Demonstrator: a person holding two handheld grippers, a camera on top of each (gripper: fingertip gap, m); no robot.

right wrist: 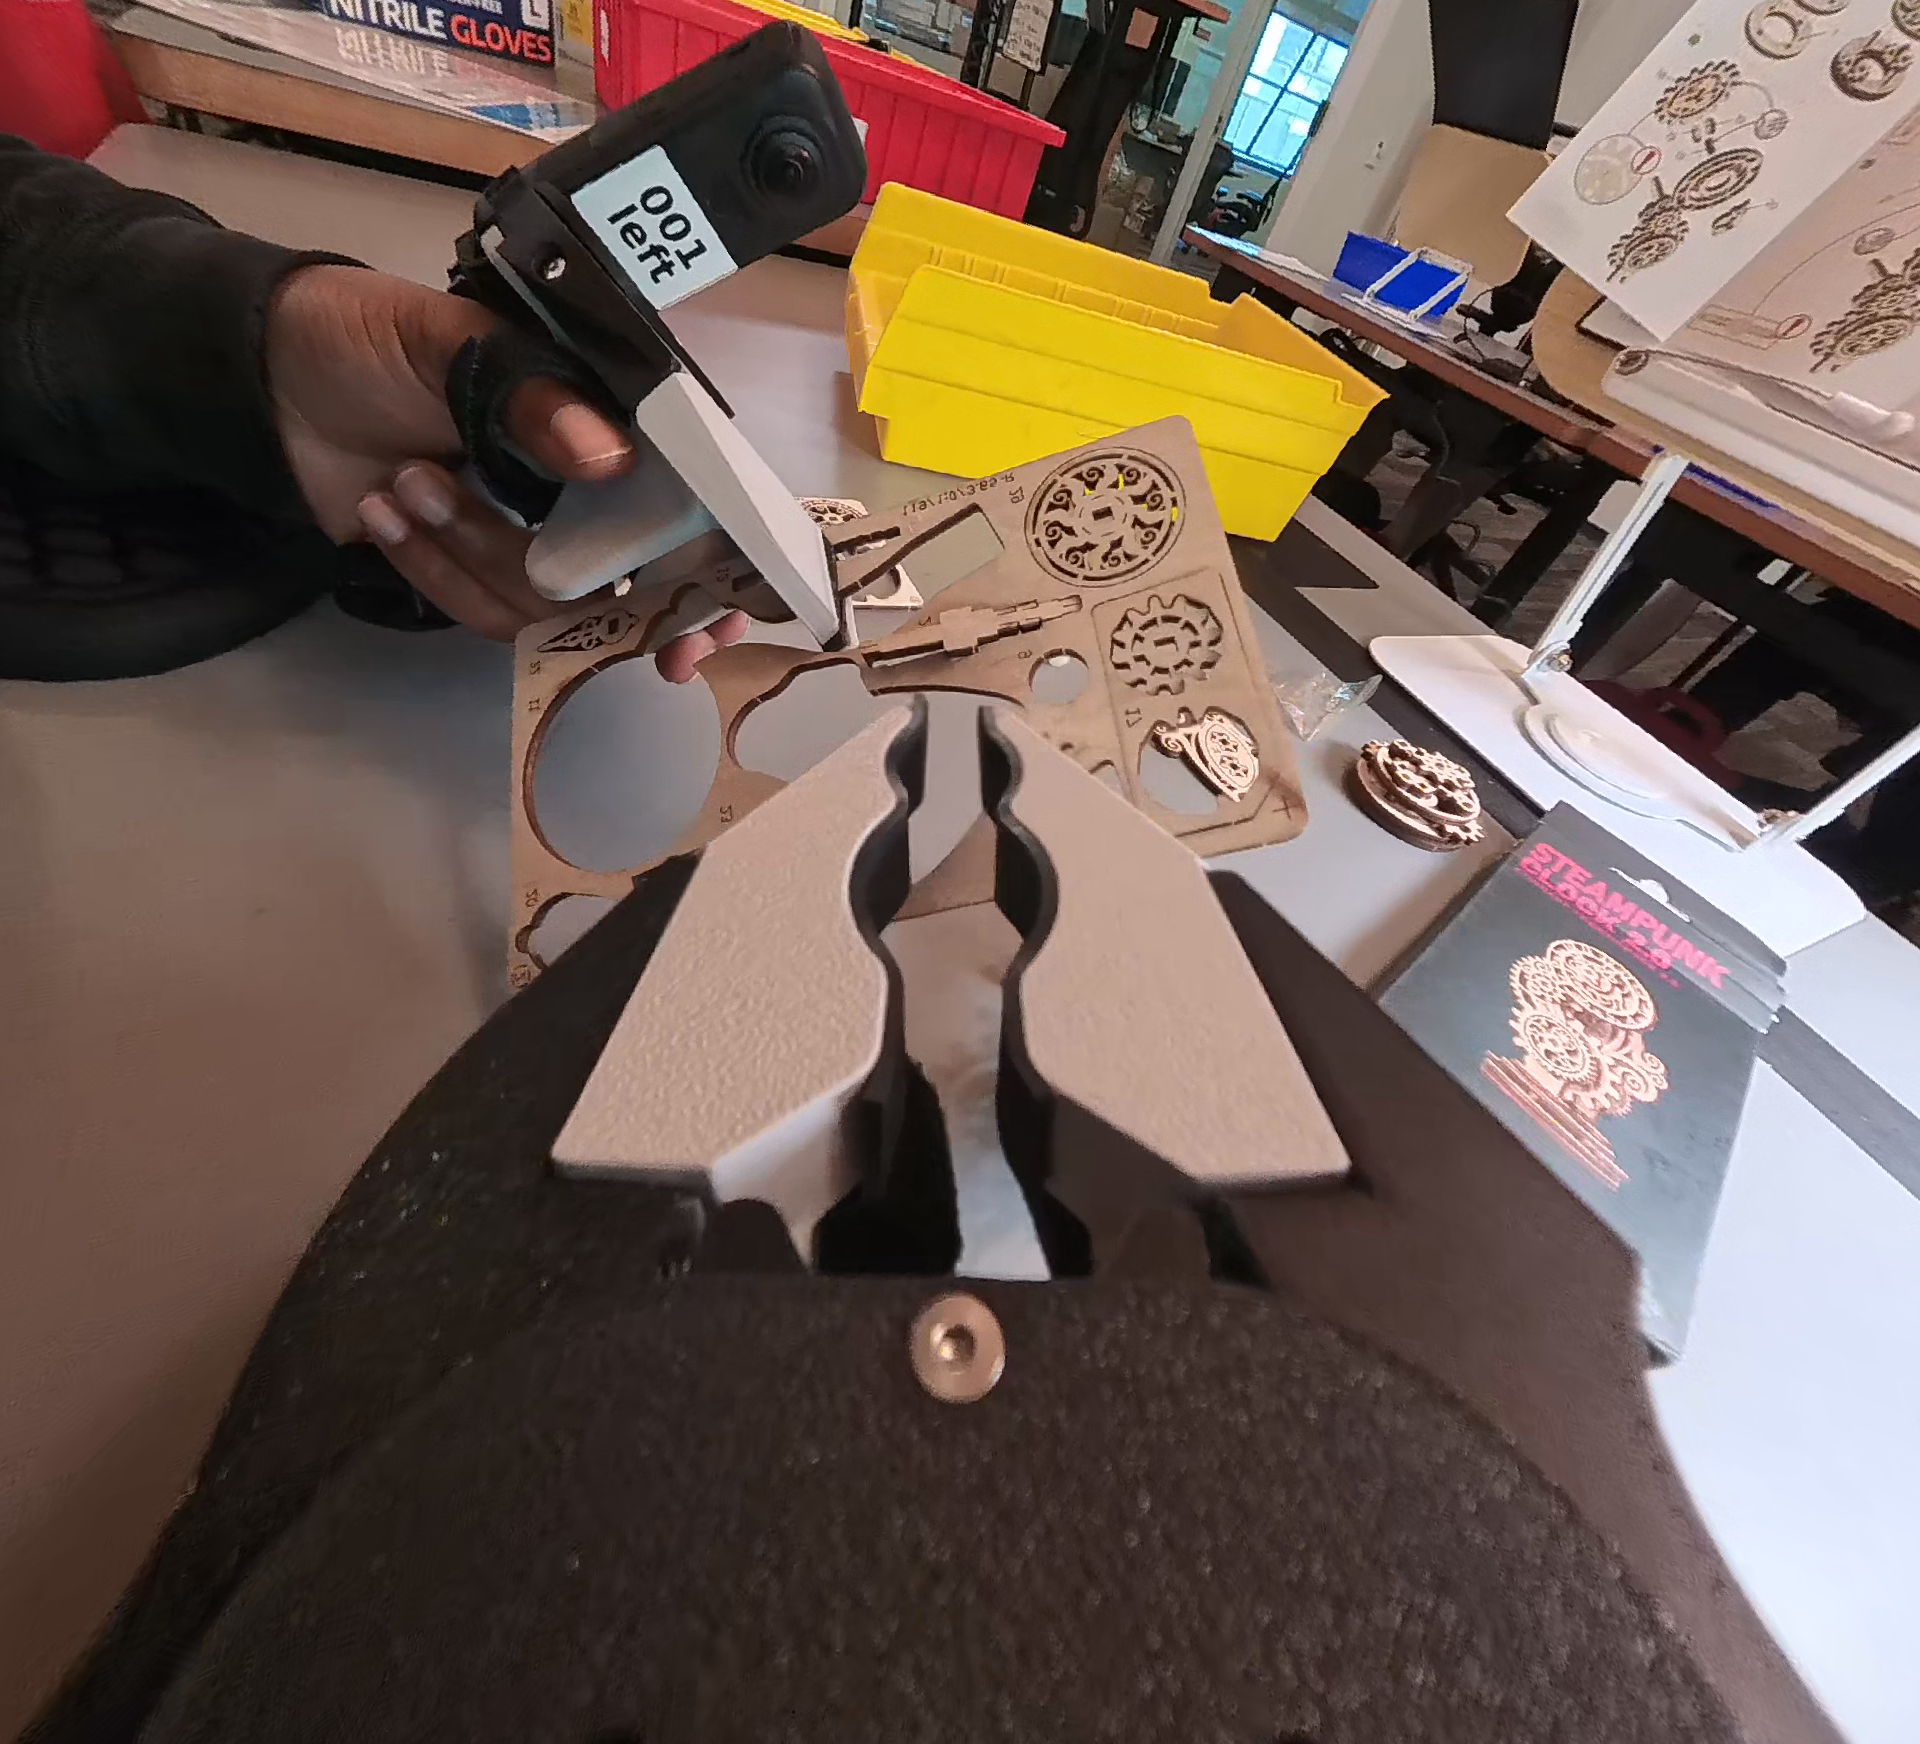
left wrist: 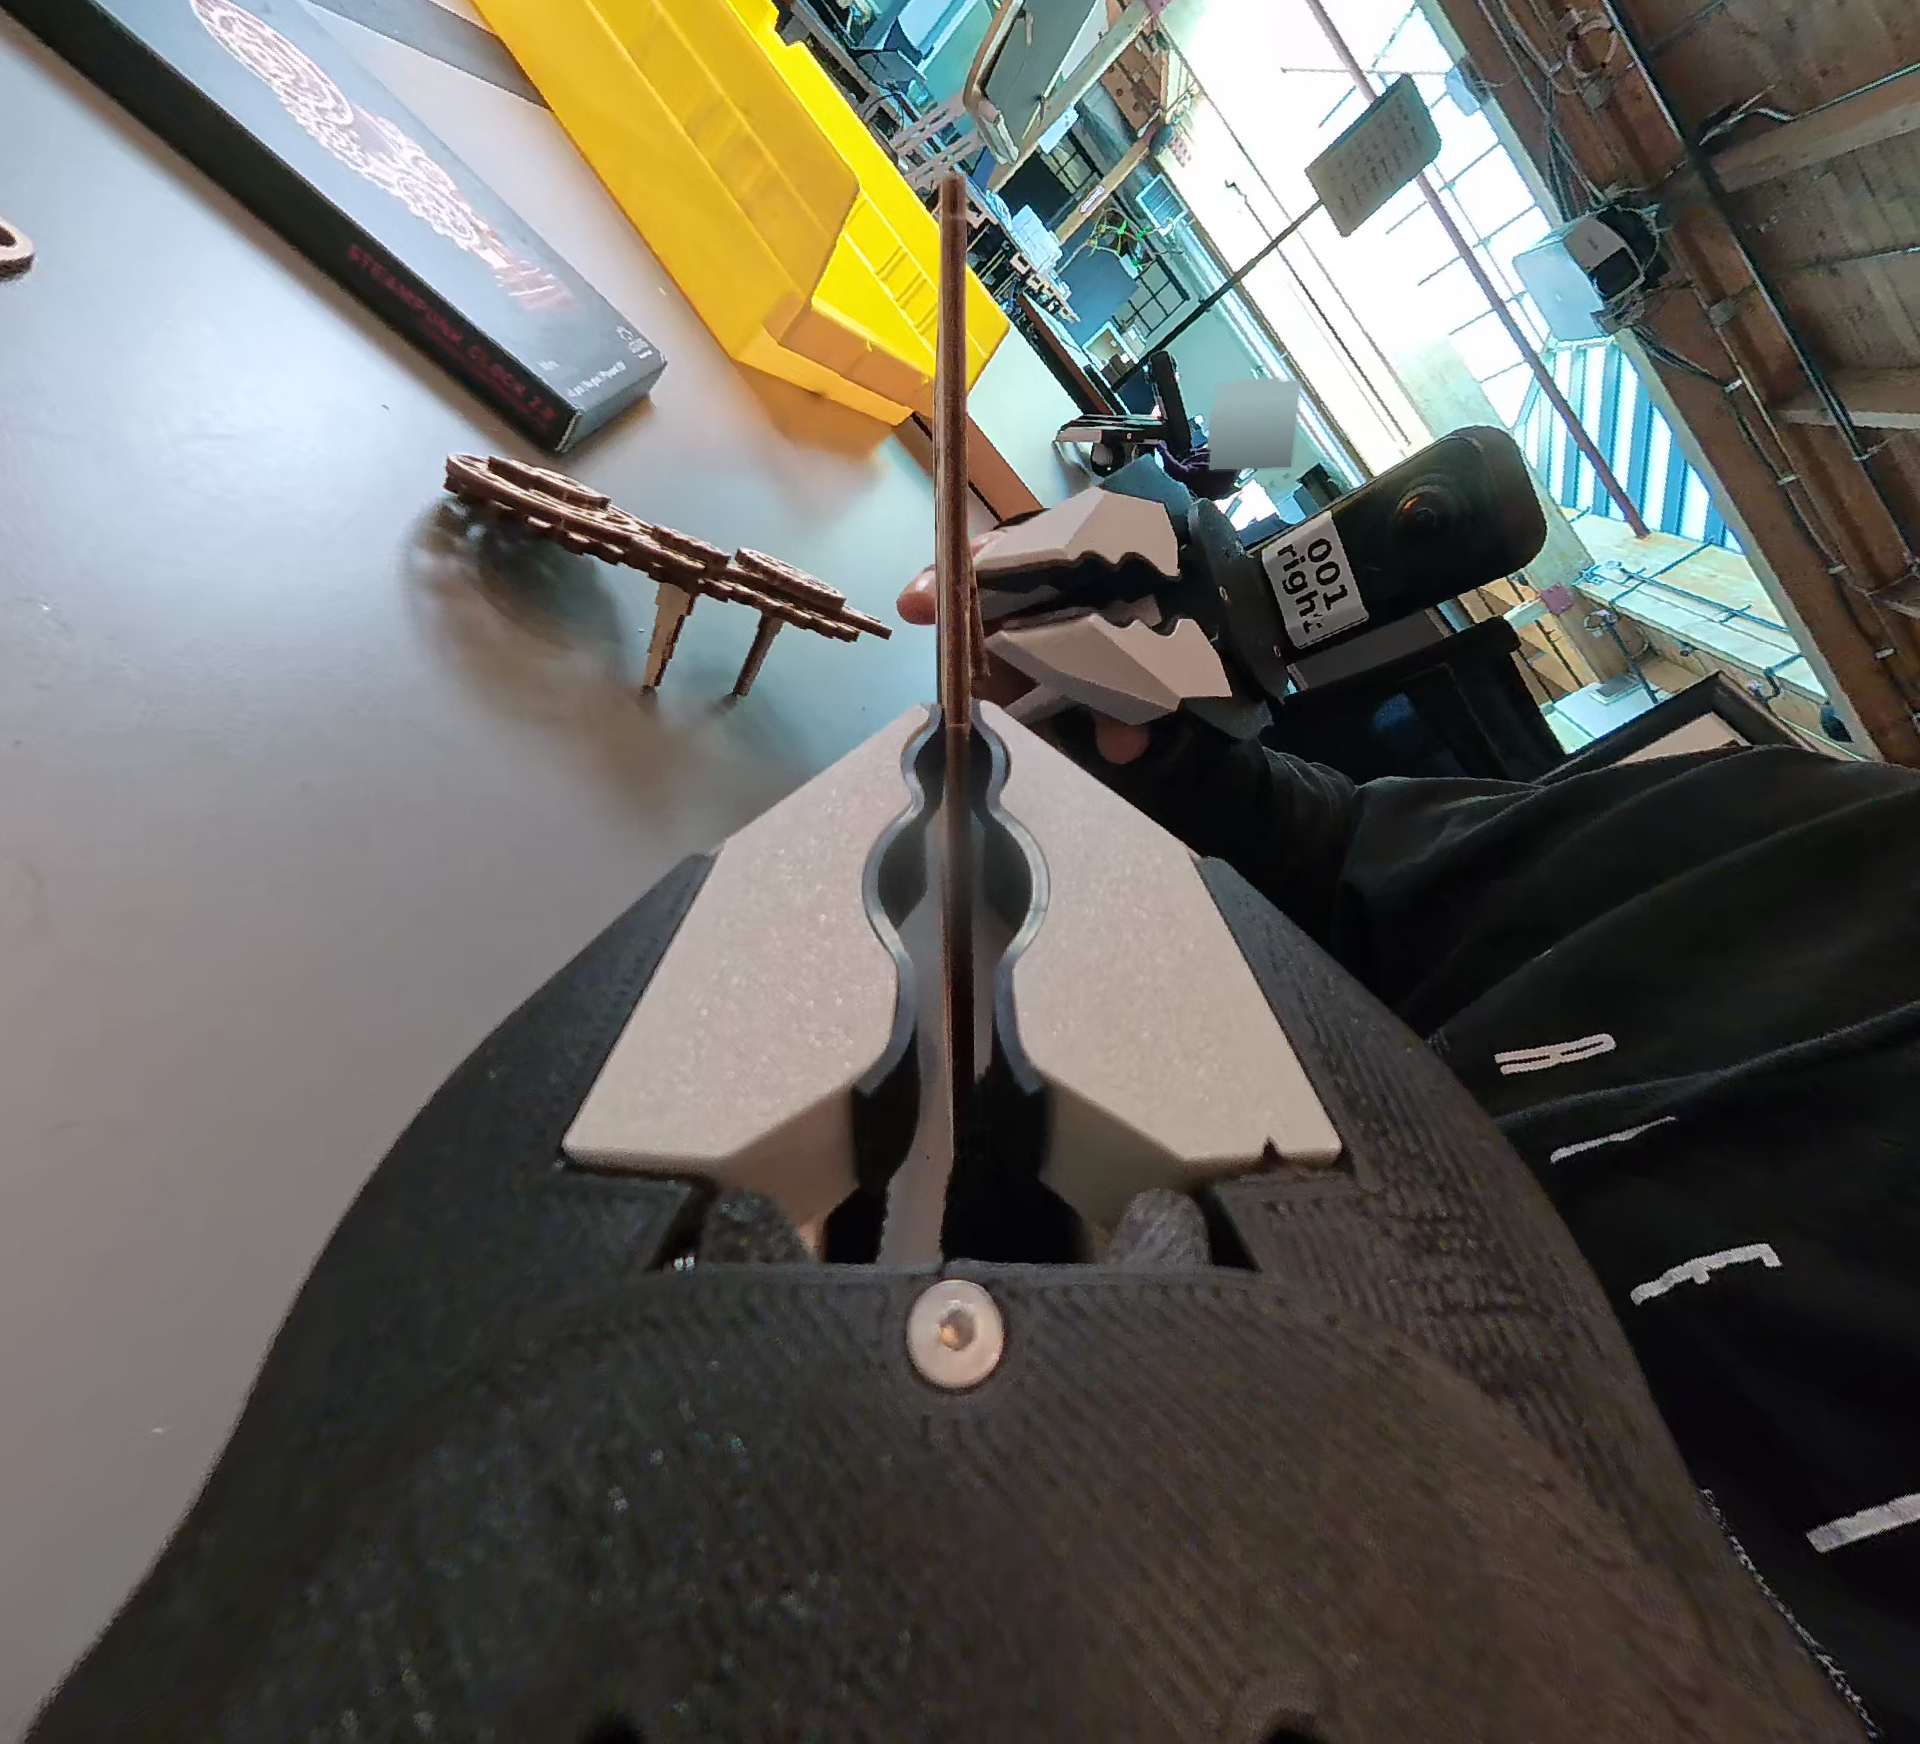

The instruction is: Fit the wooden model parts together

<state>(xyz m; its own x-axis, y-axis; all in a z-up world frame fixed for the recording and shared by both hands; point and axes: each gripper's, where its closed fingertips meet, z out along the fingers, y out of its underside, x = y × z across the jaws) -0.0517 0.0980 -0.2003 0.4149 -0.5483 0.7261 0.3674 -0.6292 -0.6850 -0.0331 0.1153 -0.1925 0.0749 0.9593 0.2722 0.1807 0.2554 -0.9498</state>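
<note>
1 wooden sheet [right wrist: 1101,614] in left gripper [left wrist: 951,738]

Writing stood on a white sticker [right wrist: 649,234] left of the yellow bin [right wrist: 1091,364], a blue carton [right wrist: 416,1] behind it, a black box [right wrist: 1579,1040] and wooden sheet [right wrist: 1205,567] before it.

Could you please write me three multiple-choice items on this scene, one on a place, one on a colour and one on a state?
1. Where is the assembled gear piece?
A. in the bin
B. on the table beside the dark box
C. in the right gripper

2. The bin behind the wooden sheet is:
A. yellow
B. green
C. white

3. The left gripper is:
A. open and empty
B. shut on the wooden sheet
C. out of view

Answers: 1 B, it lies on the table next to the box. 2 A, its walls are yellow. 3 B, the sheet stands clamped edge-on.
</note>
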